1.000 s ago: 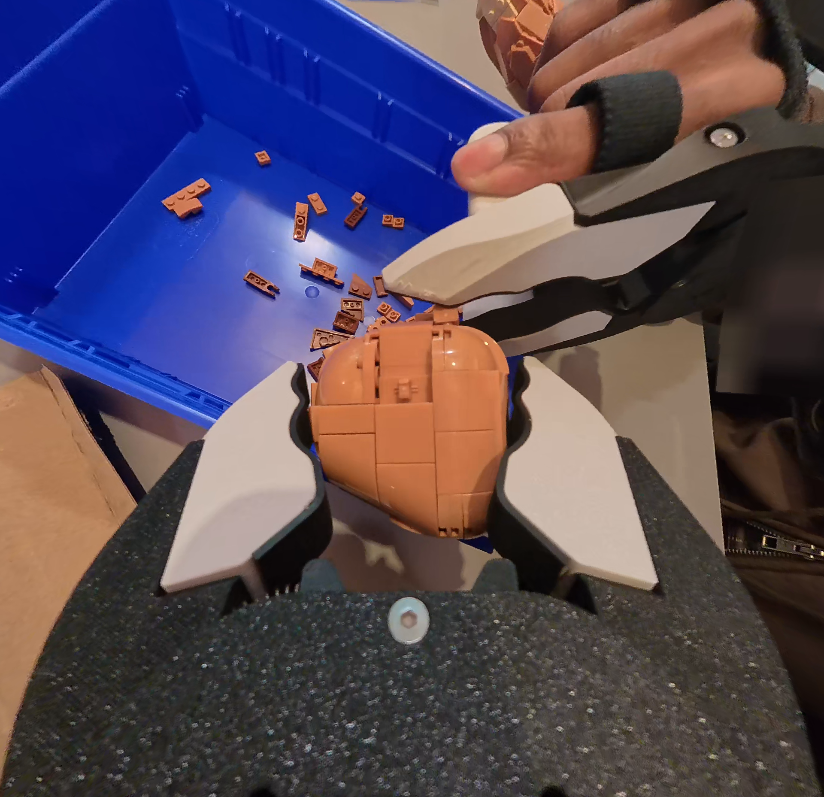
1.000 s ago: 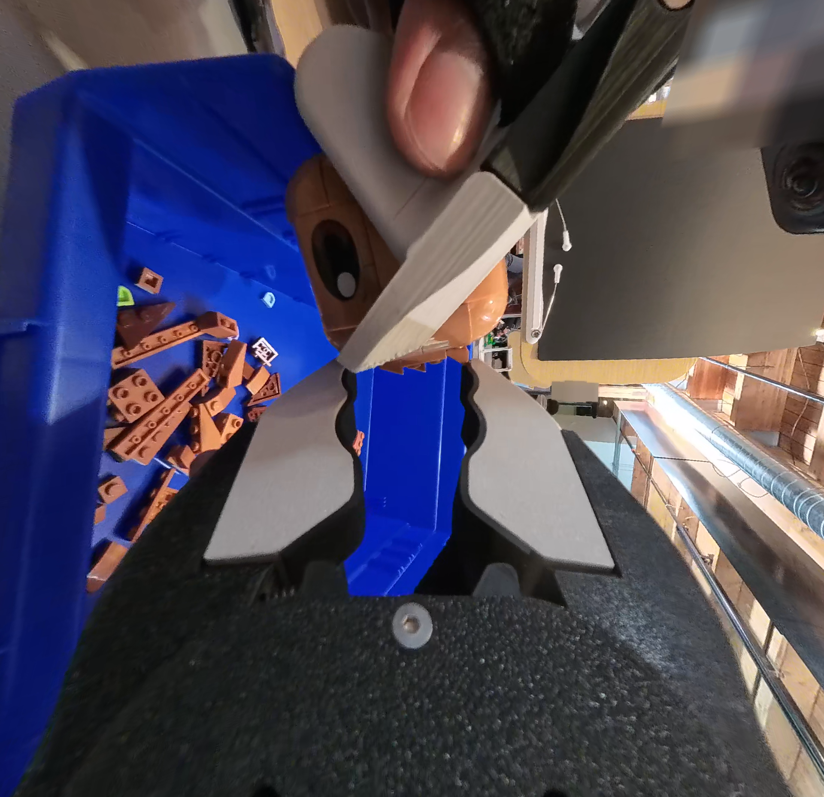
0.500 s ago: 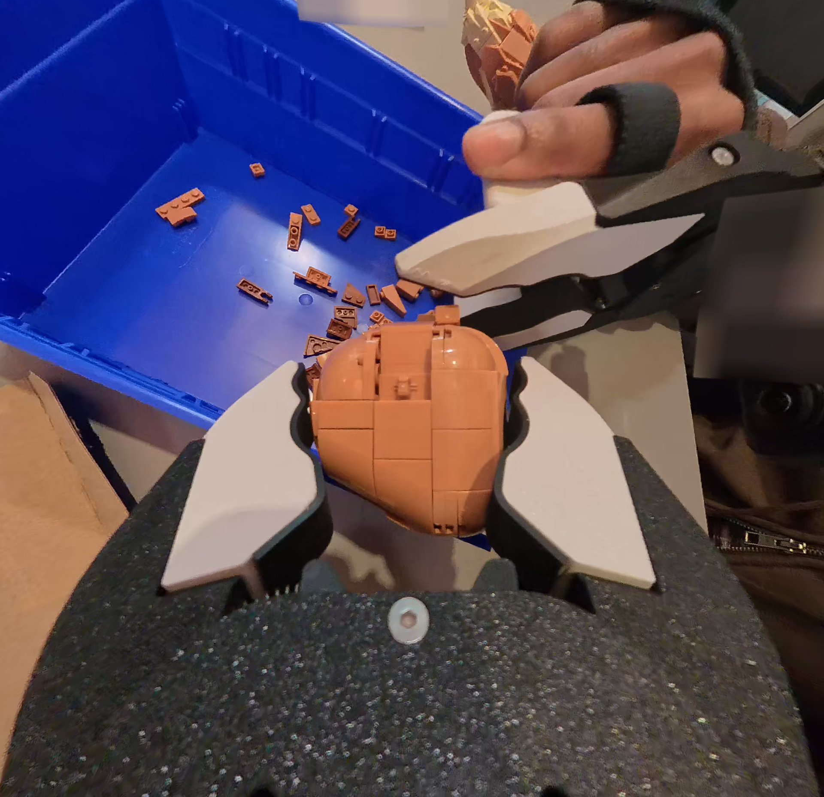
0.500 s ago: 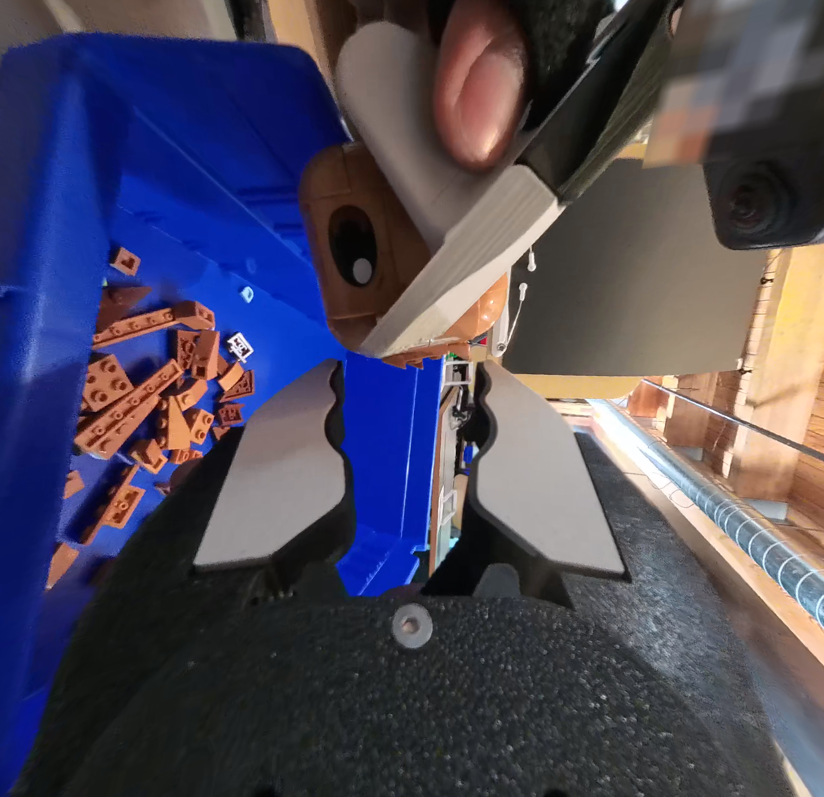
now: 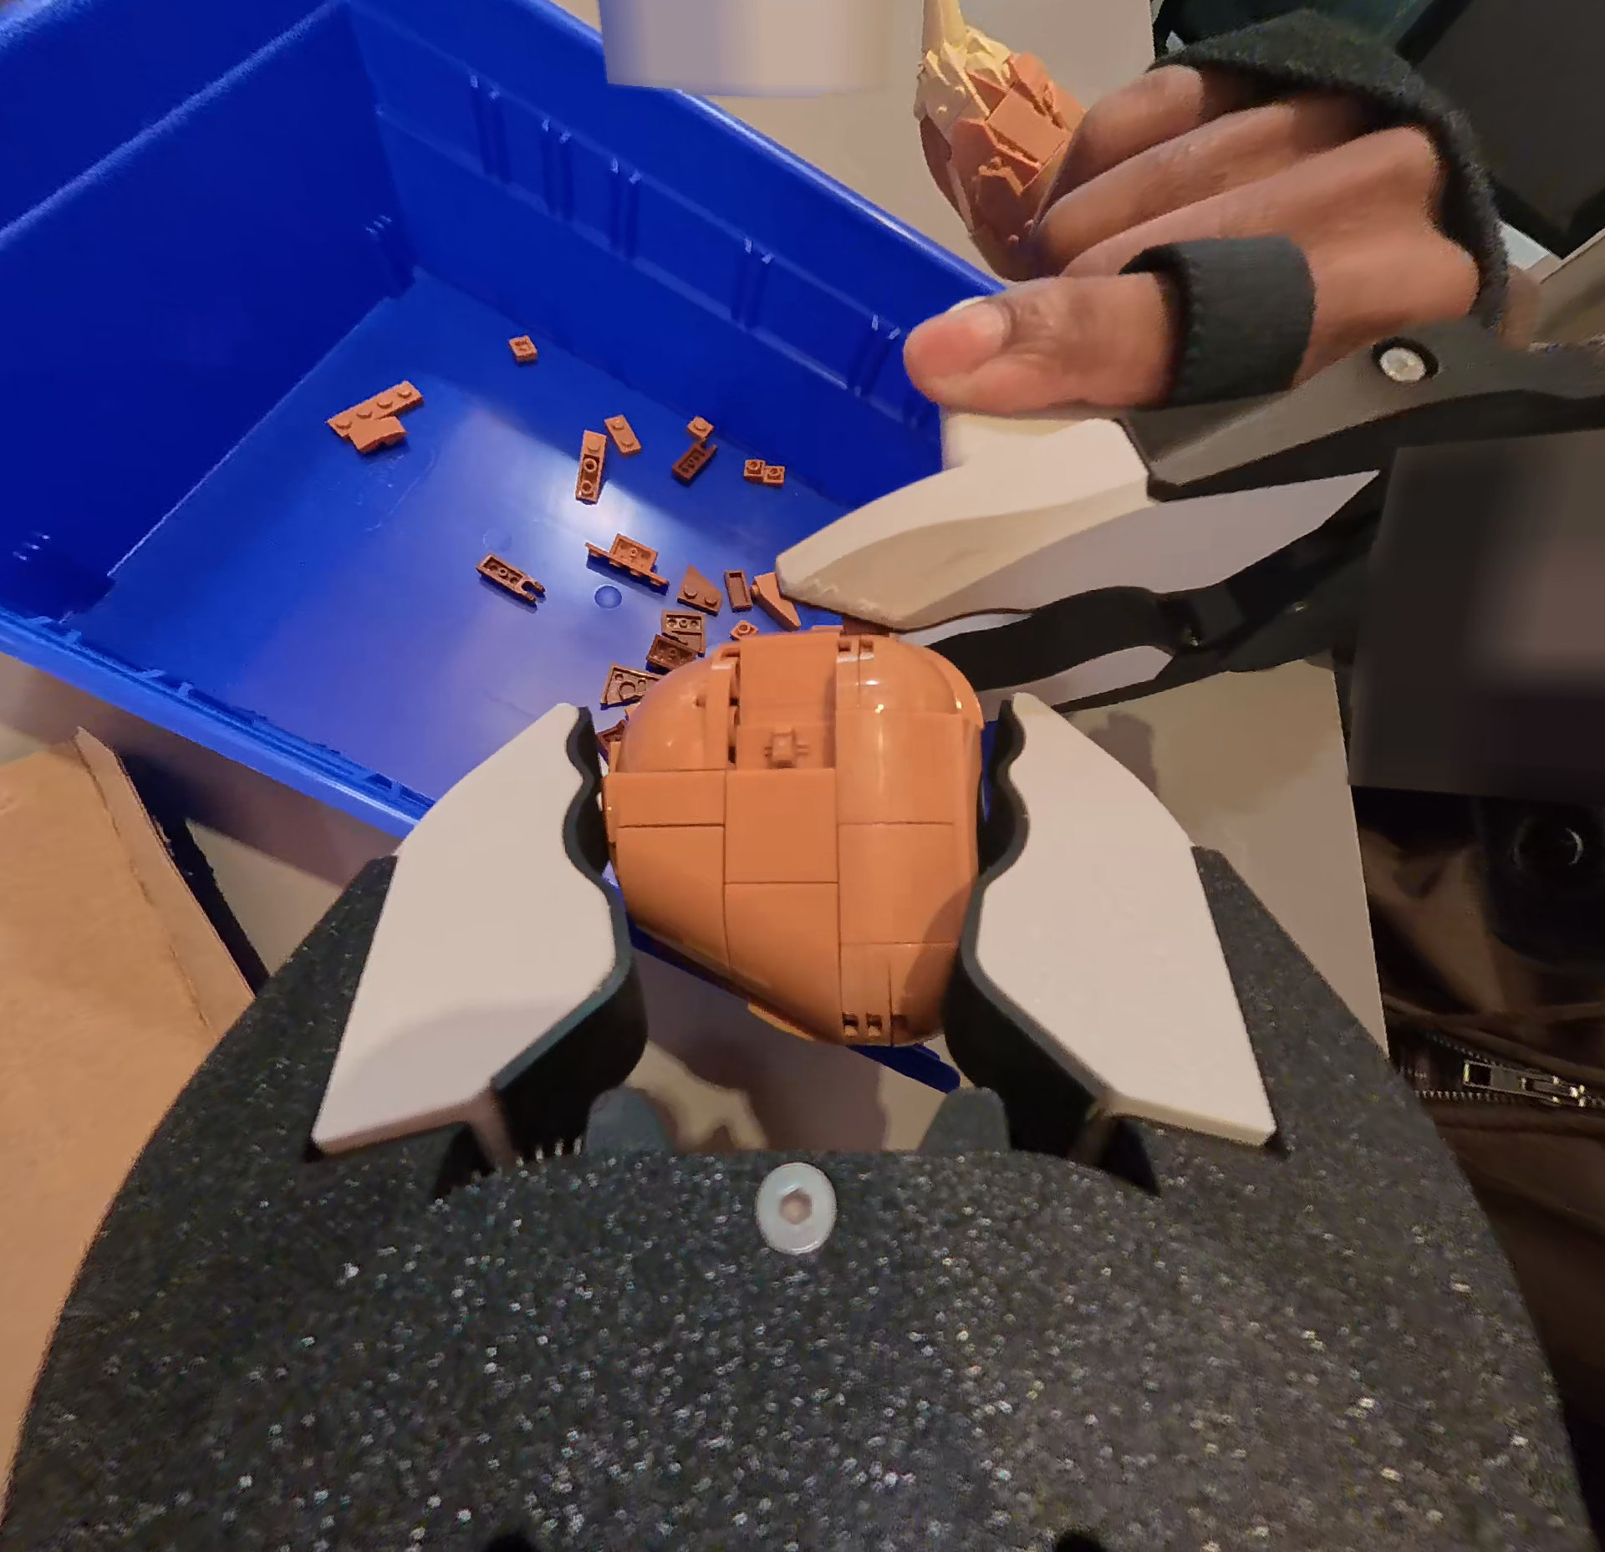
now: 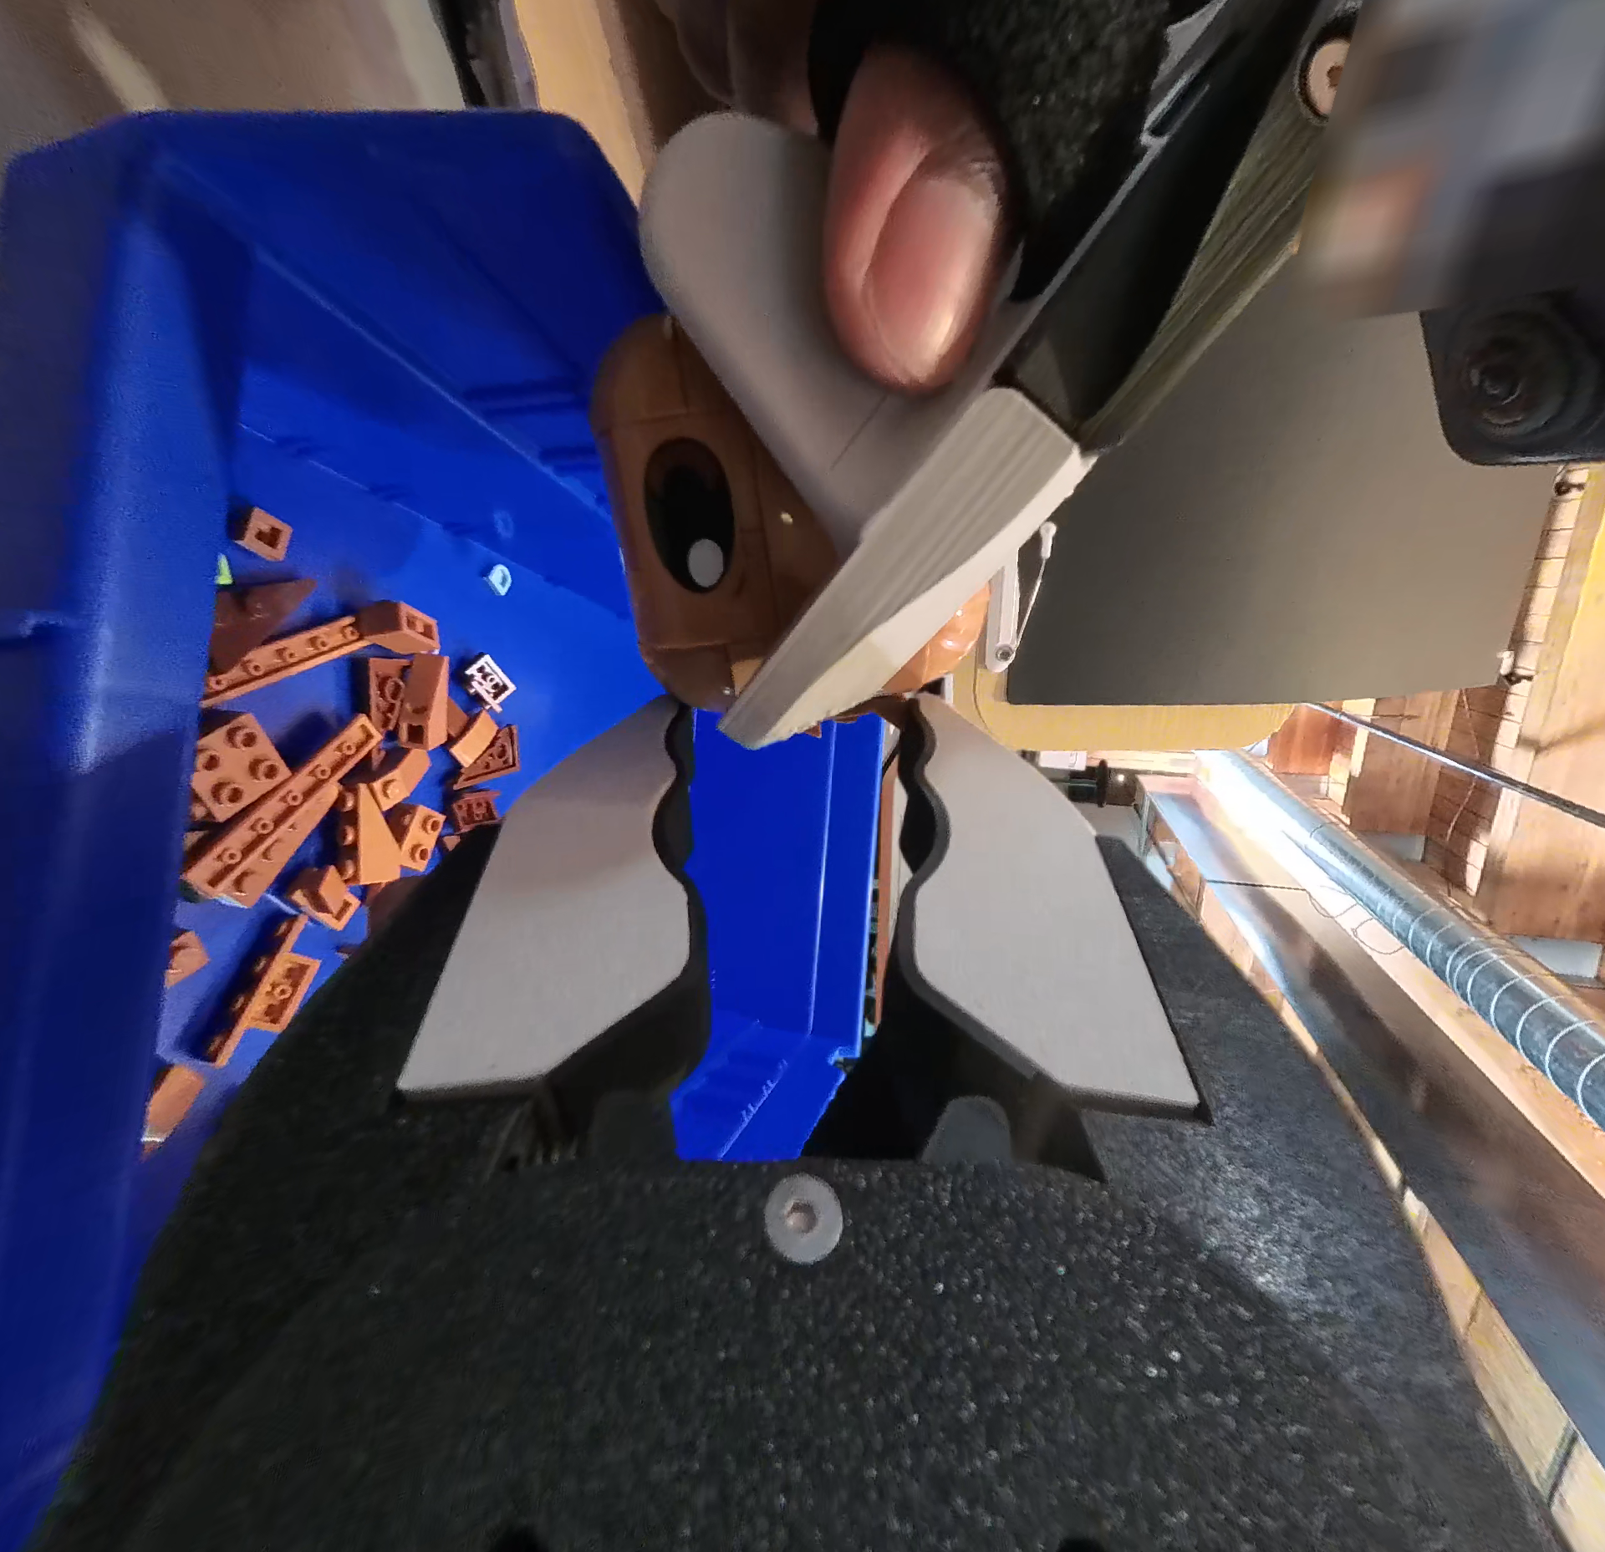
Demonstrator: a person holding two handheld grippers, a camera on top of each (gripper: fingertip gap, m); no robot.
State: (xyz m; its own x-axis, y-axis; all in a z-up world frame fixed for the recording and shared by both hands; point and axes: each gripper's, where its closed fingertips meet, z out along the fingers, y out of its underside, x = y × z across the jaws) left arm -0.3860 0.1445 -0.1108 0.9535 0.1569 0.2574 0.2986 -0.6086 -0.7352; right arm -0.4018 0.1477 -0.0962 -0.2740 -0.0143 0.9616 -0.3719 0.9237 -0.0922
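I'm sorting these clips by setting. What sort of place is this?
Probably a workshop or lab bench, not a home: a blue plastic parts bin of loose brown bricks, cardboard beside it, and an exposed duct with timber framing behind.

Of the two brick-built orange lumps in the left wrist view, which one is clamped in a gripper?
The rounded brick head, squeezed between the left gripper fingers. The other lump, with a tan tip, sits in the person's hand.
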